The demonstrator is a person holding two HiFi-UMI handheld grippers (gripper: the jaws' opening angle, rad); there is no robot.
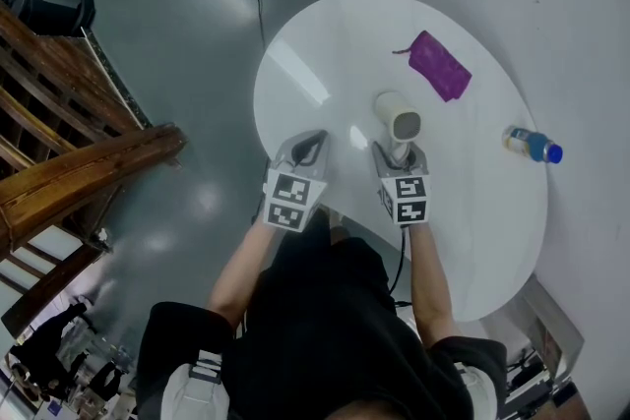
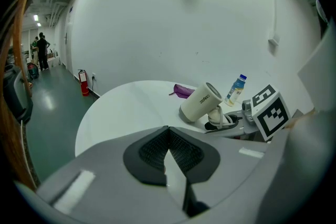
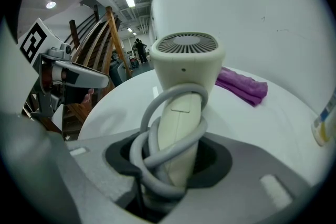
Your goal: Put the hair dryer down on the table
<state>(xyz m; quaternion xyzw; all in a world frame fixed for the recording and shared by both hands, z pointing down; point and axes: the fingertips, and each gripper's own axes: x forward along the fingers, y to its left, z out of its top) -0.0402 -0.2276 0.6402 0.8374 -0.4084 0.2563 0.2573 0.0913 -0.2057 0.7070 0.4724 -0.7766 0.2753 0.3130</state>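
A cream hair dryer (image 1: 398, 121) stands over the middle of the round white table (image 1: 325, 64), handle toward me. My right gripper (image 1: 398, 152) is shut on the handle. In the right gripper view the handle, wrapped in its grey cord (image 3: 157, 139), fills the jaws of the right gripper (image 3: 170, 160), with the barrel's grille (image 3: 185, 44) on top. In the left gripper view the hair dryer's barrel (image 2: 202, 102) tilts low over the table; I cannot tell if it touches. My left gripper (image 1: 308, 148) hovers beside it, shut, and in its own view the left gripper (image 2: 169, 152) holds nothing.
A purple pouch (image 1: 440, 66) lies beyond the dryer and a small blue-capped bottle (image 1: 535, 146) lies at the table's right. A wooden stair rail (image 1: 79, 162) runs along the left over grey floor. The white wall curves behind the table. A person (image 2: 42, 51) stands far off.
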